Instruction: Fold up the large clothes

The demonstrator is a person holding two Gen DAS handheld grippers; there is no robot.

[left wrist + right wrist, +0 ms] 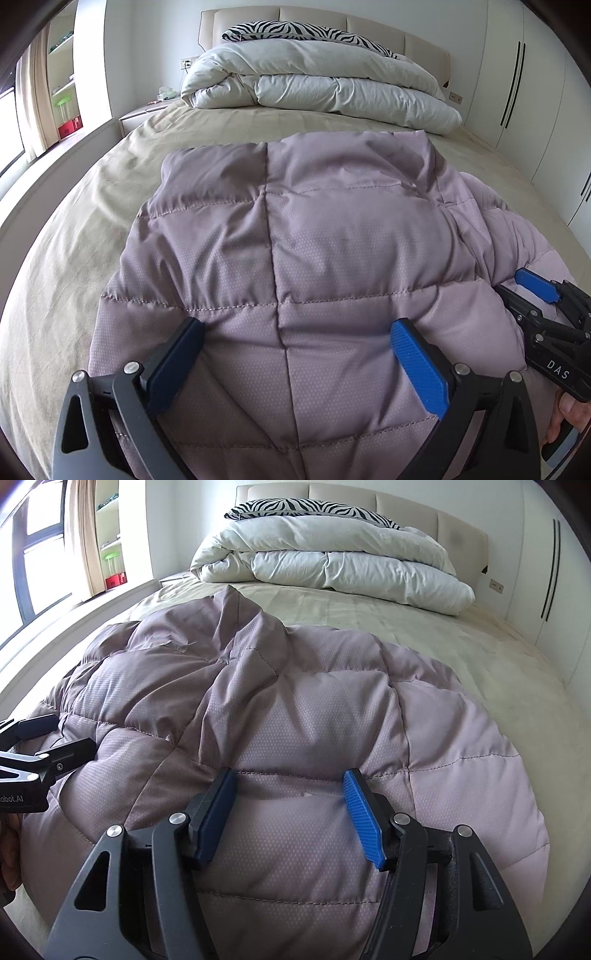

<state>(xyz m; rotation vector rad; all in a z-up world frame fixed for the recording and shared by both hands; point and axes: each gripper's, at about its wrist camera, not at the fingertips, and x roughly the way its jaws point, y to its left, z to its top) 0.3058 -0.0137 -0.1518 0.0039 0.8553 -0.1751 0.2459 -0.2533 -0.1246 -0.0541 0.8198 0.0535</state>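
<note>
A mauve quilted puffer jacket [295,229] lies on the beige bed sheet [92,221], folded into a thick bundle. My left gripper [297,334] is open, its blue fingers pressed down on the jacket's near part, one on each side of the centre seam. My right gripper [290,784] is open too, with its fingers resting on the jacket [295,720] near its right side. The right gripper shows at the right edge of the left wrist view [532,284]. The left gripper shows at the left edge of the right wrist view [55,734].
A folded white duvet [317,85] and a zebra-print pillow [295,31] lie at the head of the bed by the padded headboard [406,40]. A window sill [55,155] runs along the left. White wardrobe doors [535,92] stand on the right.
</note>
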